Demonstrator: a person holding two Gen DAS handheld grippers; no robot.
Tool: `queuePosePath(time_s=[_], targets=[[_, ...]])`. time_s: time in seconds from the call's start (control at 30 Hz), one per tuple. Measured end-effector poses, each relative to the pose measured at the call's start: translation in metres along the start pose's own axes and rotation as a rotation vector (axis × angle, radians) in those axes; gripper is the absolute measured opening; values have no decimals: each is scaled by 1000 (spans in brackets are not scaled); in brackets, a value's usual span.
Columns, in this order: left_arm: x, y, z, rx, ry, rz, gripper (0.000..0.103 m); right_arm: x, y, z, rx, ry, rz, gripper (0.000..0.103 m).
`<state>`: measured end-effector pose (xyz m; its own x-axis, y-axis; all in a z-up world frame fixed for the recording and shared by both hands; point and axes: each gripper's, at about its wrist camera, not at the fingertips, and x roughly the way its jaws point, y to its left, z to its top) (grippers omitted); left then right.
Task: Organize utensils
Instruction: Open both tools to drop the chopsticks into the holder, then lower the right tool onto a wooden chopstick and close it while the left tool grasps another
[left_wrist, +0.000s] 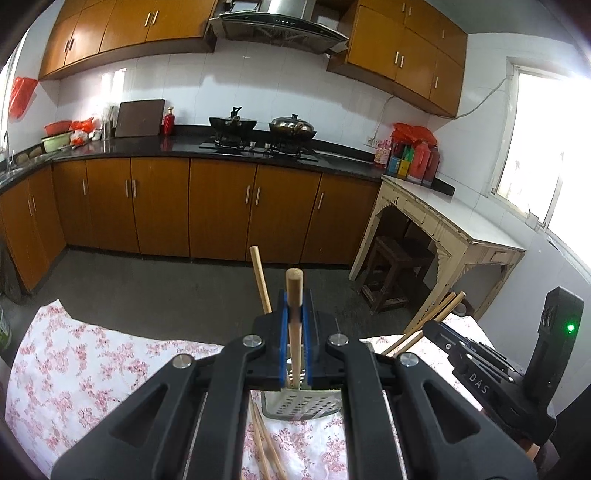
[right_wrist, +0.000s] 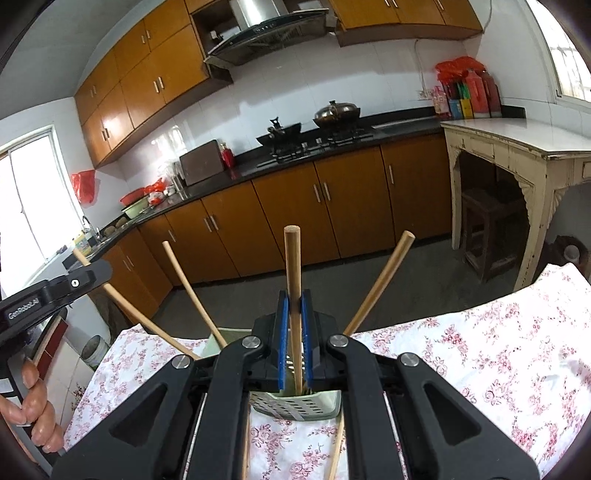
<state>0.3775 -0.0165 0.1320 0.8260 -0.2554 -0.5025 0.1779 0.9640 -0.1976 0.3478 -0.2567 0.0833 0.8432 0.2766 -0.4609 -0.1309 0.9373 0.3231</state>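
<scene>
My left gripper (left_wrist: 294, 310) is shut on a wooden chopstick (left_wrist: 294, 295) that stands upright with its lower end in a perforated pale-green utensil holder (left_wrist: 301, 406). Another chopstick (left_wrist: 260, 278) leans in the holder. My right gripper (right_wrist: 294, 306) is shut on a wooden chopstick (right_wrist: 293, 266), its lower end in the same holder (right_wrist: 295, 404). Other chopsticks (right_wrist: 192, 291) lean out of the holder left and right. Loose chopsticks (left_wrist: 264, 446) lie on the floral cloth below the left gripper. The right gripper's body (left_wrist: 480, 373) shows at the right of the left wrist view.
The holder stands on a table covered with a pink floral cloth (left_wrist: 74, 369). Beyond the table edge is grey floor, brown kitchen cabinets (left_wrist: 221, 206), a stove with pots (left_wrist: 258, 140) and a cream side table (left_wrist: 443, 229). The person's hand (right_wrist: 33, 406) holds the left gripper.
</scene>
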Motion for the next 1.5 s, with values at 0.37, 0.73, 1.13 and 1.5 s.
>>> queuePosePath(time_s=[0.37,0.73,1.13,1.5], targets=[[-15,7,3,-18,-35,41,39,-13,6,-1,-34,-49,-71,54],[-45,14,-7,-21,-56,79,40,-48,1,-2,-49,-113,-112,60],[-85,43,-79,-39,-26,171,46,-71,-24,-60,-21,-19,-169,60],[-41,77,-183,-75,189,230,48,-34,-53,-149,32,205,-211,41]])
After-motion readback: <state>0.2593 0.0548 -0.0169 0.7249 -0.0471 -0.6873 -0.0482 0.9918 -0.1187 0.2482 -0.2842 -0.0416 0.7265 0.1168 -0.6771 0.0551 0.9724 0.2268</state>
